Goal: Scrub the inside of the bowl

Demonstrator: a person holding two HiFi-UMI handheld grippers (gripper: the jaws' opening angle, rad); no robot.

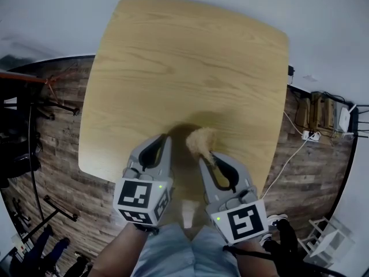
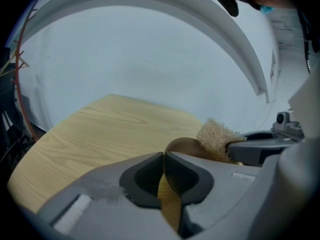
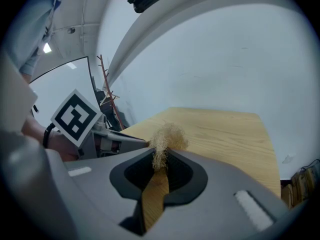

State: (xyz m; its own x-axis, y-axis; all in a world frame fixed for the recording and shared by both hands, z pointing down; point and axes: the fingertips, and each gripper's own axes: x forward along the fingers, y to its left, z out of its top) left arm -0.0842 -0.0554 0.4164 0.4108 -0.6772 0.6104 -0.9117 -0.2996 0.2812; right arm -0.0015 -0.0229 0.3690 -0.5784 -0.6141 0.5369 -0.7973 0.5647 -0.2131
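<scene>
so the left gripper [image 2: 164, 155] has its jaws pinched shut on the rim of the brown bowl [image 2: 184, 145] right at their tips, the right gripper [image 3: 161, 156] jaws are clamped on the scrubber [image 3: 169, 135] poking past theirs, so I'd hold the bowl steady and swirl firmly round inside

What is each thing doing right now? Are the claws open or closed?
Left claw: shut on the rim of the bowl.
Right claw: shut on the scrubber.
Bowl: brown, pinched by its thin rim.
Scrubber: pinched at one end, with its fluffy end poking out right by the bowl. I can't tell if they touch.
</scene>
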